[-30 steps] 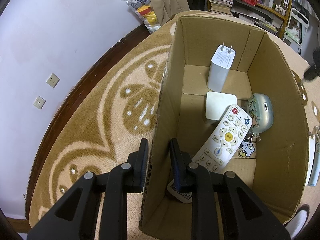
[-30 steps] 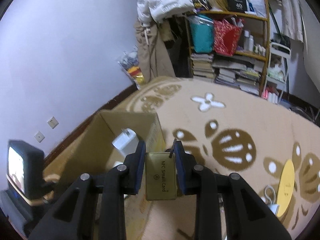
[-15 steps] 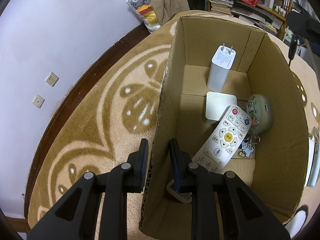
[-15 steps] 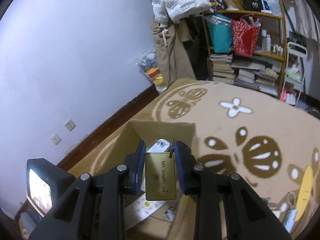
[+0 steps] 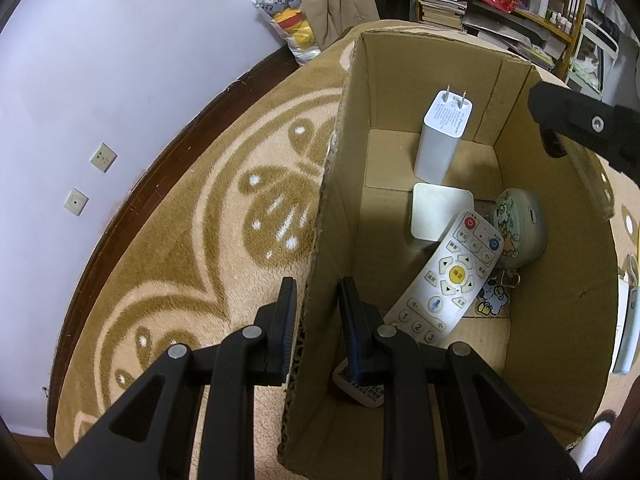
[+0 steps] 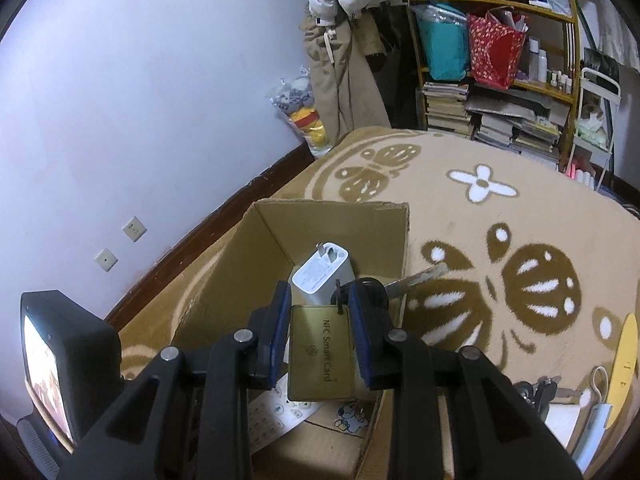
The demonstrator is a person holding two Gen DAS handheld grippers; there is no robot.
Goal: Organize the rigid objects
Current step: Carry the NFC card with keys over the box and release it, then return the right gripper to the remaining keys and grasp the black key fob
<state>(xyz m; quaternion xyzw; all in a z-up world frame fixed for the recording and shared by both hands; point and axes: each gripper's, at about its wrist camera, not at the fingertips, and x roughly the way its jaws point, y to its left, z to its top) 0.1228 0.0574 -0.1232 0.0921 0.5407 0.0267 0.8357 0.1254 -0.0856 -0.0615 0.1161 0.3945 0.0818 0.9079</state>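
NFC card [image 6: 321,354] upright, long axis vertical, key [image 6: 416,279] sideways

A lived-in room of a home: a tan plush rug with brown butterfly patterns [image 6: 500,240] covers the floor, a wooden shelf crammed with stacked books and bags [image 6: 492,92] stands against the wall beside hanging beige coats [image 6: 344,72]

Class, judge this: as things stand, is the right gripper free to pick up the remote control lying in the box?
Probably not yet. The right gripper is shut on a gold card with keys attached. The box is open above the remote control, so only that load blocks it.
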